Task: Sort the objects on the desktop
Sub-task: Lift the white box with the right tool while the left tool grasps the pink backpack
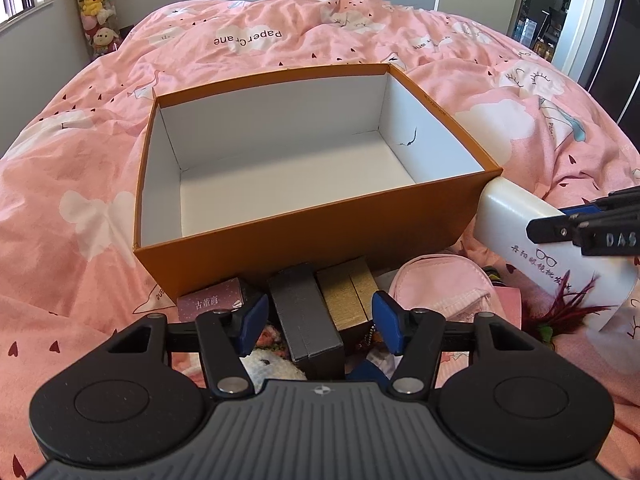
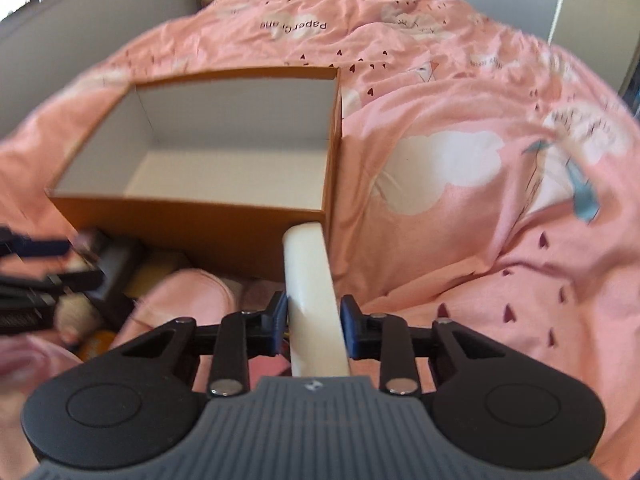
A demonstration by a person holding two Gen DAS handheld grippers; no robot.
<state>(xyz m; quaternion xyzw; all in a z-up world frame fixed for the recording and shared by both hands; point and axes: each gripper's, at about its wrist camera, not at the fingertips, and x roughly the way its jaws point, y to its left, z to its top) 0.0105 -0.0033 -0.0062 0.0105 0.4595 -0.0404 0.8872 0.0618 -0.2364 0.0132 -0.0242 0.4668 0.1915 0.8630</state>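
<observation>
An open orange box [image 1: 304, 236] with a white, empty inside sits on the pink bedspread; it also shows in the right wrist view [image 2: 188, 220]. My left gripper [image 1: 318, 326] is open just before the box, straddling a black box [image 1: 306, 322] and a gold box [image 1: 348, 294] without touching them. My right gripper [image 2: 314, 326] is shut on a white glasses case [image 2: 312, 296], held near the box's front right corner. The case [image 1: 516, 220] and the right fingers [image 1: 560, 232] show at the right of the left wrist view.
In front of the orange box lie a small mauve box [image 1: 210, 304], a pink pouch [image 1: 436, 284], a white knitted item [image 1: 268, 364] and a dark red feathery thing [image 1: 568, 304]. Plush toys [image 1: 96, 4] stand at the far left corner. The bedspread [image 2: 460, 160] is wrinkled all around.
</observation>
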